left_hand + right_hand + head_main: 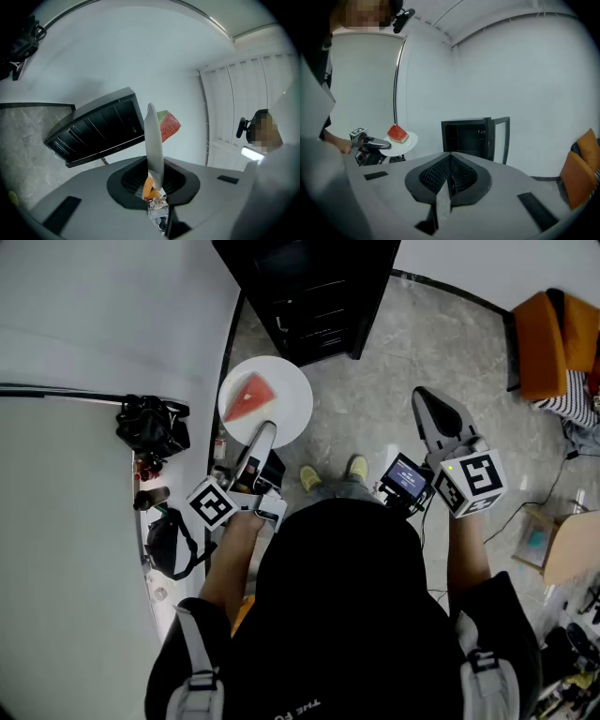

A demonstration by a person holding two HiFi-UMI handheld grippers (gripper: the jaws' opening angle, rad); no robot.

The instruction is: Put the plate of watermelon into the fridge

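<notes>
A white plate carries a red watermelon wedge. My left gripper is shut on the plate's near rim and holds it in the air in front of the black fridge. In the left gripper view the plate stands edge-on between the jaws, with the watermelon behind it. The fridge stands with its door swung open. My right gripper is shut and empty, held to the right of the plate. The right gripper view also shows the plate and the wedge.
A white wall with black bags on a ledge runs along the left. An orange seat and a cardboard box stand at the right. Grey marble floor lies between me and the fridge.
</notes>
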